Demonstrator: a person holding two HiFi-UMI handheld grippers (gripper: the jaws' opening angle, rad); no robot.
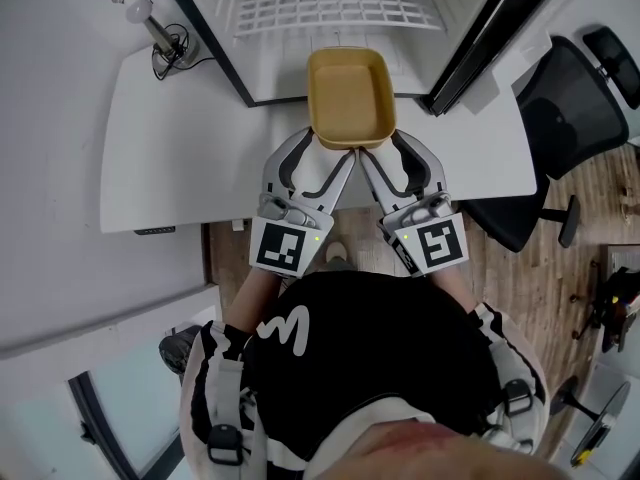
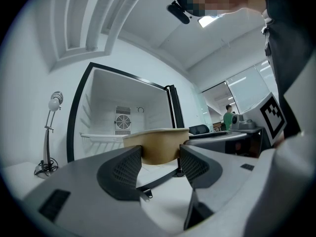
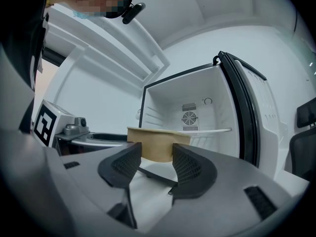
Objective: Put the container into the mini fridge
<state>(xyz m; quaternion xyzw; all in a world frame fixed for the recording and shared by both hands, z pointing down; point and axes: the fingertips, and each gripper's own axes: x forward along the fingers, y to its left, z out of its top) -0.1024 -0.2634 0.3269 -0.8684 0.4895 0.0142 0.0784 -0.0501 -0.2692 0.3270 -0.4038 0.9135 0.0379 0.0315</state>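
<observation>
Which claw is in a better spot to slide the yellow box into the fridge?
Neither wins: the left claw and right claw each grip a near corner of the container, just before the open mini fridge. If pressed, left: the door crowds the right.

Your left gripper (image 1: 330,146) and right gripper (image 1: 380,146) extend forward side by side, close together, each angled slightly inward toward the far centre. The left jaws are closed on the near-left corner of the container (image 1: 348,93), and the right jaws on its near-right corner. Both marker cubes sit near your torso, facing up.
</observation>
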